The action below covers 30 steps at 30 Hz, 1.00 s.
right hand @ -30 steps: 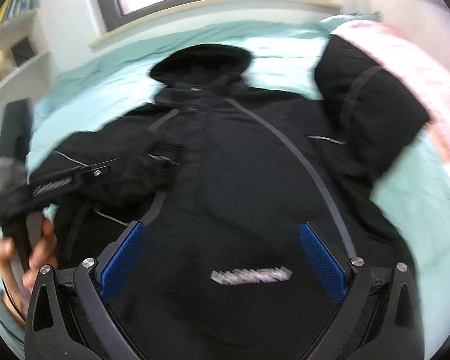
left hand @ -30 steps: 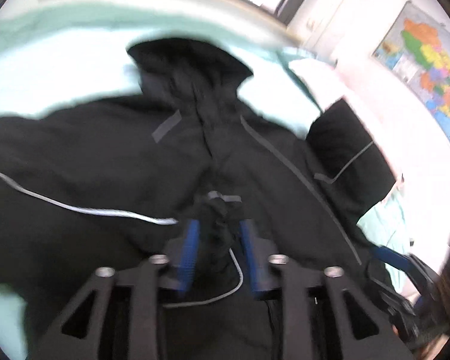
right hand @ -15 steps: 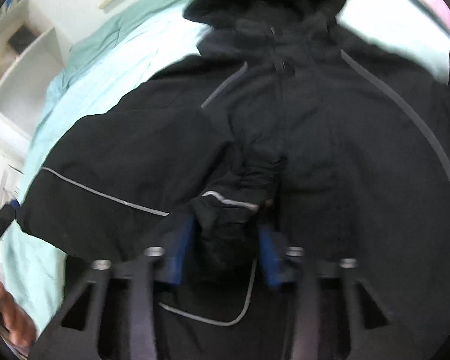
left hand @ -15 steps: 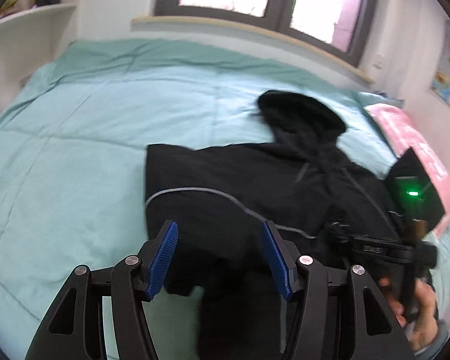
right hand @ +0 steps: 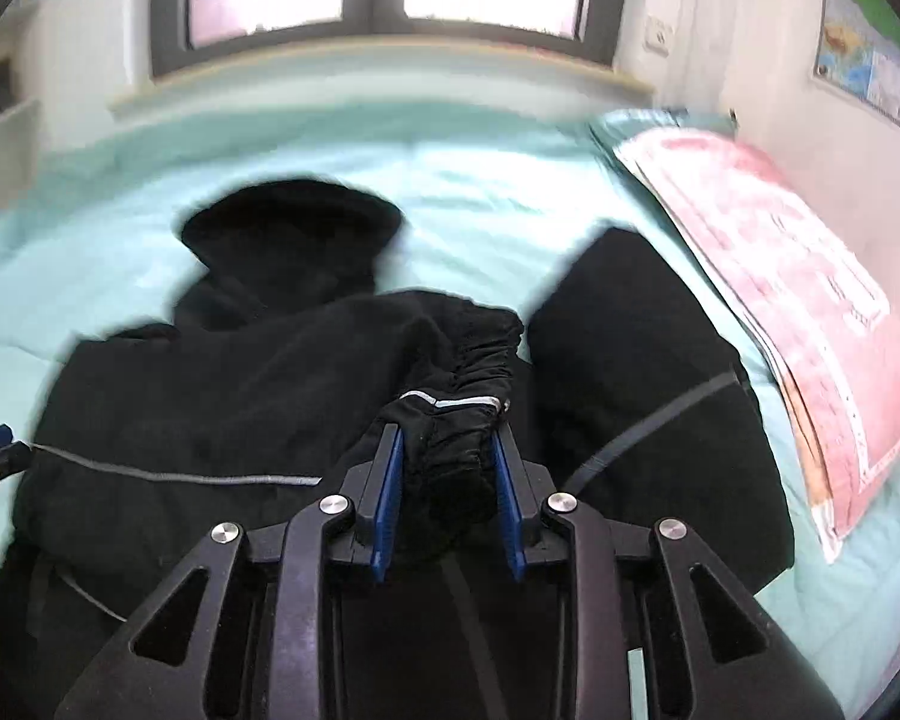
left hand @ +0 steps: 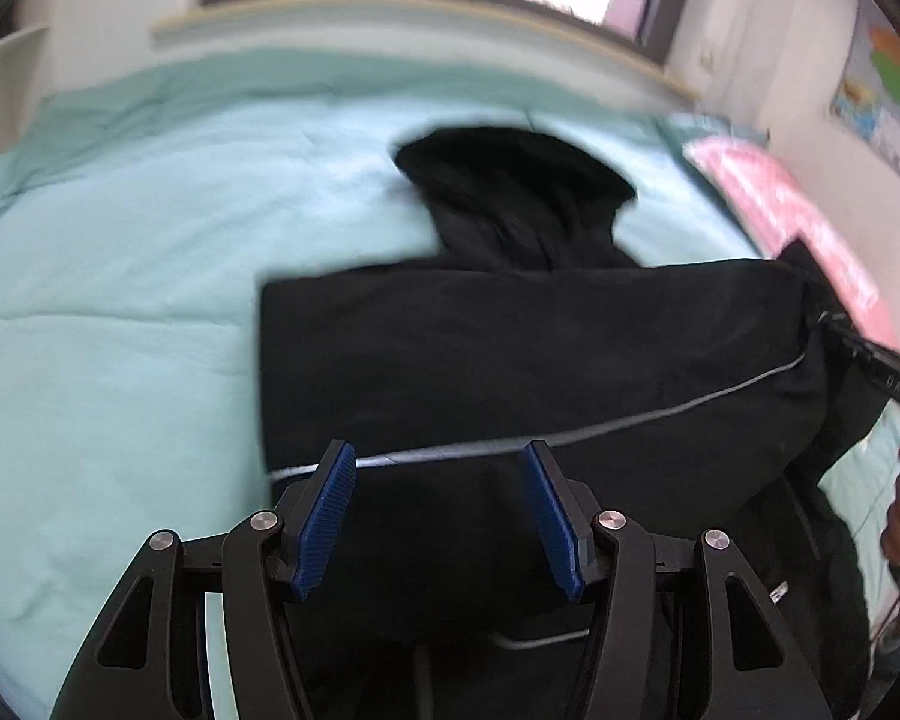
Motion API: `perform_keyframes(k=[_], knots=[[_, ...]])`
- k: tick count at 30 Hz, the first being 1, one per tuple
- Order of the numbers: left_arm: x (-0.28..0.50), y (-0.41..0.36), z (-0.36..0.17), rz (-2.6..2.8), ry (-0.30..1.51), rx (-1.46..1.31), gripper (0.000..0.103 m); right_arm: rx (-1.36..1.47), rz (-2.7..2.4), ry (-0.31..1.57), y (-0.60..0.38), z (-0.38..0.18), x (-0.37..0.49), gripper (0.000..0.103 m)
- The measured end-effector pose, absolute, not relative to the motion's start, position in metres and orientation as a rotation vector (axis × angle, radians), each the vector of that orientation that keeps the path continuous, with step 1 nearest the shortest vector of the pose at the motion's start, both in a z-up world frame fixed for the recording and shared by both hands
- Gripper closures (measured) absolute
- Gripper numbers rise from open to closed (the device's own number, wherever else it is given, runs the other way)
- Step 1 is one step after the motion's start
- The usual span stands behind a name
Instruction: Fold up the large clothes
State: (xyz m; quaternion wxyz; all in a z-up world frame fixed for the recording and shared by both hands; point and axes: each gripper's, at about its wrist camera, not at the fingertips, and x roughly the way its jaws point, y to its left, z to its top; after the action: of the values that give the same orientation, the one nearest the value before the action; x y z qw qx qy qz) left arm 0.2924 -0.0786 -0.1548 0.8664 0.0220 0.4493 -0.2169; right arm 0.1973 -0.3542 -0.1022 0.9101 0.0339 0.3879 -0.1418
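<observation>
A black hooded jacket [left hand: 510,348] with thin grey piping lies on a mint-green bed, hood [left hand: 510,180] toward the window. Its left sleeve is folded across the body. My left gripper [left hand: 438,504] is open and empty, low over the jacket's lower left part. My right gripper [right hand: 447,480] is shut on the elastic cuff [right hand: 456,402] of that folded sleeve and holds it over the jacket's middle. In the right wrist view the jacket [right hand: 210,420] fills the centre, and the other sleeve [right hand: 636,360] lies folded at the right.
The mint bedspread [left hand: 120,300] stretches to the left and back. A pink folded blanket [right hand: 780,300] lies along the bed's right edge by the wall. A window sill [right hand: 360,60] runs behind the bed. A map [right hand: 870,30] hangs on the right wall.
The left gripper let go of the sleeve cuff and drew back open. The right gripper closed on the cuff and carried the sleeve rightward across the jacket's body.
</observation>
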Motion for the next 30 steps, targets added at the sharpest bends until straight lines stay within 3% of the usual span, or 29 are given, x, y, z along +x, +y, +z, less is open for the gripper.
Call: perform_keyframes(k=[6,11,12,13,14,16,19,21,24,30], knots=[[0.302,-0.111,-0.219,-0.422,1.03,0.163,0.044,0.096,-0.332,1.023,-0.383,-0.21,0.217,0.068],[0.3,-0.101,-0.196,-0.447,1.026,0.129,0.044,0.077,-0.343,1.034,-0.378,-0.196,0.215,0.061],[0.296,-0.098,-0.185,-0.486,1.003,0.094,0.044,0.096,-0.32,0.974,-0.374,-0.178,0.209,0.056],[0.294,-0.096,-0.173,-0.52,0.978,0.059,0.044,0.112,-0.291,0.904,-0.369,-0.159,0.205,0.044],[0.293,-0.094,-0.161,-0.536,0.946,0.03,0.044,0.121,-0.263,0.855,-0.362,-0.144,0.203,0.026],[0.3,-0.097,-0.144,-0.505,0.896,0.022,0.044,0.126,-0.192,0.785,-0.341,-0.121,0.211,0.016],[0.327,-0.105,-0.154,-0.45,0.943,0.042,0.044,0.12,-0.086,0.87,-0.31,-0.131,0.253,0.021],[0.355,-0.103,-0.183,-0.375,1.041,0.025,0.044,0.129,-0.095,0.965,-0.303,-0.164,0.287,0.031],[0.377,-0.094,-0.224,-0.323,1.156,-0.009,0.044,0.173,-0.134,1.12,-0.308,-0.223,0.312,0.033],[0.359,-0.094,-0.209,-0.315,1.077,0.05,0.044,0.118,-0.118,1.049,-0.307,-0.207,0.288,0.034]])
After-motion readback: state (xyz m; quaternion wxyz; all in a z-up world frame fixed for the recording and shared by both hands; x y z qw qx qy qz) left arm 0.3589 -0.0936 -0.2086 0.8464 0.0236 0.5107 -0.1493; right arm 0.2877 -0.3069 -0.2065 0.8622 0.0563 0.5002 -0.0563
